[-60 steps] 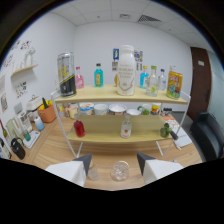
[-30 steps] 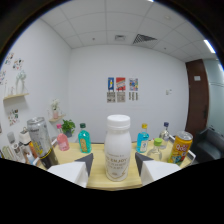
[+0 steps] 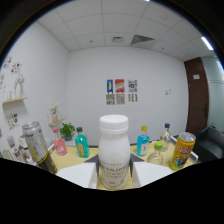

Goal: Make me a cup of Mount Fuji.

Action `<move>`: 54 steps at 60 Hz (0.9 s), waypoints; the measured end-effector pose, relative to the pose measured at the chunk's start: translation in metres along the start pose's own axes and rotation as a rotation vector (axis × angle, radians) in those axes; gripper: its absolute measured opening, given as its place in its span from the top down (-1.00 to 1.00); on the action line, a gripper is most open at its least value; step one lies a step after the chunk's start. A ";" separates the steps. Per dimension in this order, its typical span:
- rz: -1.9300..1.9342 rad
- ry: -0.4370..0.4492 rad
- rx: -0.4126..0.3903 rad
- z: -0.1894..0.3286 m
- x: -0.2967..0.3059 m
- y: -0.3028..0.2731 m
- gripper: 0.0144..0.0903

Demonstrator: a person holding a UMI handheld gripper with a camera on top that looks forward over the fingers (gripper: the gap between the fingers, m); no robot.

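A white milk-drink bottle [image 3: 114, 150] with a white cap stands upright on the wooden top shelf [image 3: 72, 161], right in front of me. My gripper [image 3: 114, 161] is open around it. The bottle stands between the two white fingers [image 3: 75, 175], whose dark inner pads sit close to its sides. It rests on the shelf by itself. Its label is partly hidden low down between the fingers.
On the same shelf, to the bottle's left, stand a silver can [image 3: 36, 145], a pink bottle [image 3: 60, 146] and a teal bottle [image 3: 81, 142]. To its right are a blue bottle [image 3: 143, 141], a green-capped bottle [image 3: 157, 152] and a yellow can [image 3: 181, 150]. Behind them is a white wall with posters [image 3: 120, 91].
The view has climbed from the whole shelf unit up to its top shelf and moved in. The white bottle has grown large and now sits between the fingers, which keep the same spacing.
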 end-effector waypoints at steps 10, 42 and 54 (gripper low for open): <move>0.020 -0.054 0.071 -0.046 0.000 -0.023 0.13; 0.033 0.029 -0.241 -0.086 0.097 0.264 0.13; -0.250 0.061 -0.303 -0.068 0.119 0.307 0.14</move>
